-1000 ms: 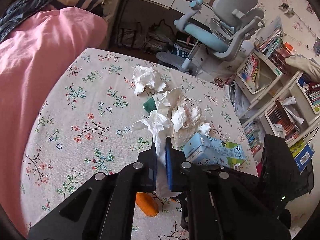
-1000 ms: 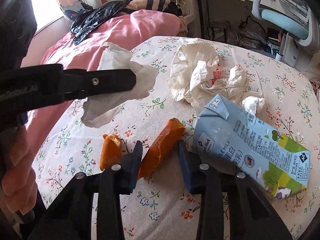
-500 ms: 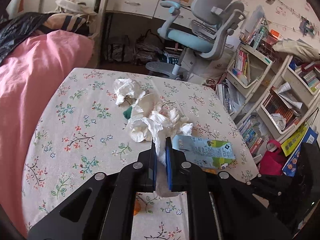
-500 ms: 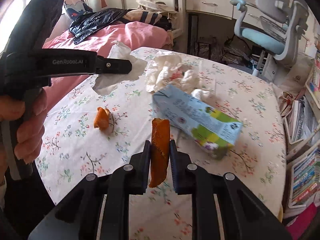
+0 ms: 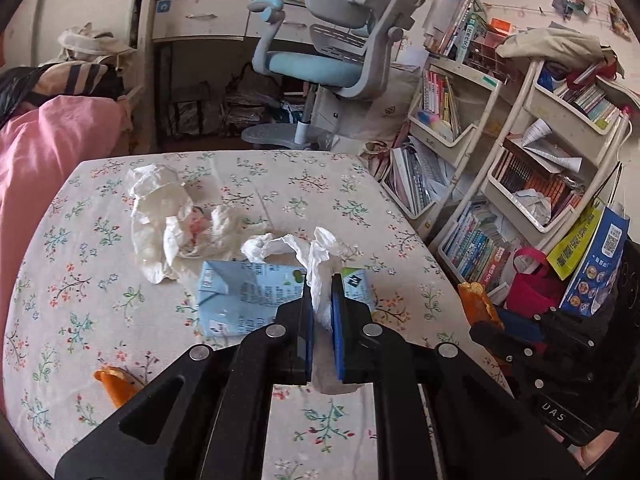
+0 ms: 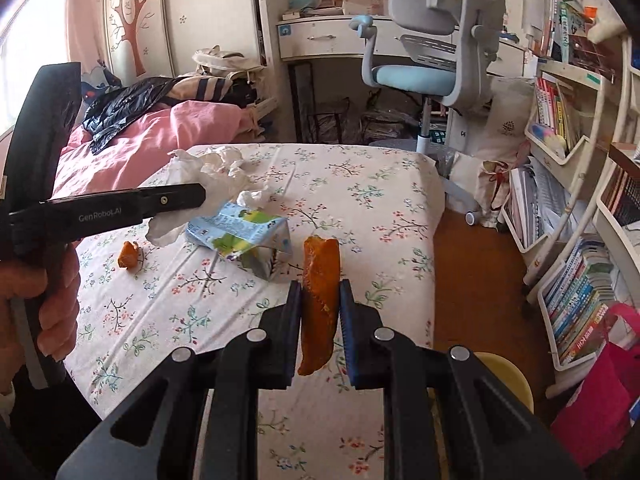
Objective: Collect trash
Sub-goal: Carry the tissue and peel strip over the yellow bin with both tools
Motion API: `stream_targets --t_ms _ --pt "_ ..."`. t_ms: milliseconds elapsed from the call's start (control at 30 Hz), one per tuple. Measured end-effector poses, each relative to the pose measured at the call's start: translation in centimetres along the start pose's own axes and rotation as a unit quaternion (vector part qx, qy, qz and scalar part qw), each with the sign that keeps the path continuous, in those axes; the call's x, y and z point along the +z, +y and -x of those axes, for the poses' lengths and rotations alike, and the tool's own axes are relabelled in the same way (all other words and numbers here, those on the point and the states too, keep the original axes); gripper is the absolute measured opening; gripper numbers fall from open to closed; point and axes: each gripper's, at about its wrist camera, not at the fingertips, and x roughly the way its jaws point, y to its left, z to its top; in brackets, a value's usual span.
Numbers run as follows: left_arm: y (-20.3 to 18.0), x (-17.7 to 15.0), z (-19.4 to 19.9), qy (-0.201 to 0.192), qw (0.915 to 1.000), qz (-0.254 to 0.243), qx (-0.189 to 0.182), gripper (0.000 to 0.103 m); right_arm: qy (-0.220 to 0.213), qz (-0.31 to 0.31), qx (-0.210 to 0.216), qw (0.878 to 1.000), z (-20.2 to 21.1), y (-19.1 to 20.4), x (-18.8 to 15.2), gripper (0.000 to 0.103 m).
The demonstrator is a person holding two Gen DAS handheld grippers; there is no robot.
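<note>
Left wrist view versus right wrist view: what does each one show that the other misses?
Only the left wrist view shows the left gripper head-on, shut on a white tissue. Only the right wrist view shows the right gripper head-on, shut on an orange peel strip, plus a yellow bin on the floor and the person's left hand. Both show the milk carton, the crumpled paper pile, and a small orange peel piece on the floral tablecloth.

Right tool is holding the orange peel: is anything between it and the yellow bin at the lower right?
Nothing visible. The right tool grips the orange peel above the table edge; the yellow bin sits below, partly hidden behind the tool's own body, with only open floor between.
</note>
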Motion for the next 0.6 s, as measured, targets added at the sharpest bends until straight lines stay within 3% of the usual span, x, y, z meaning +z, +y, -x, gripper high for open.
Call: stream_targets --t_ms 600 --pt "-11.6 -1.6 -3.6 0.012 0.9983 -0.034 -0.046 0.008 0.0 -0.043 -0.057 0.997 4.0 -7.9 -3.9 0.019"
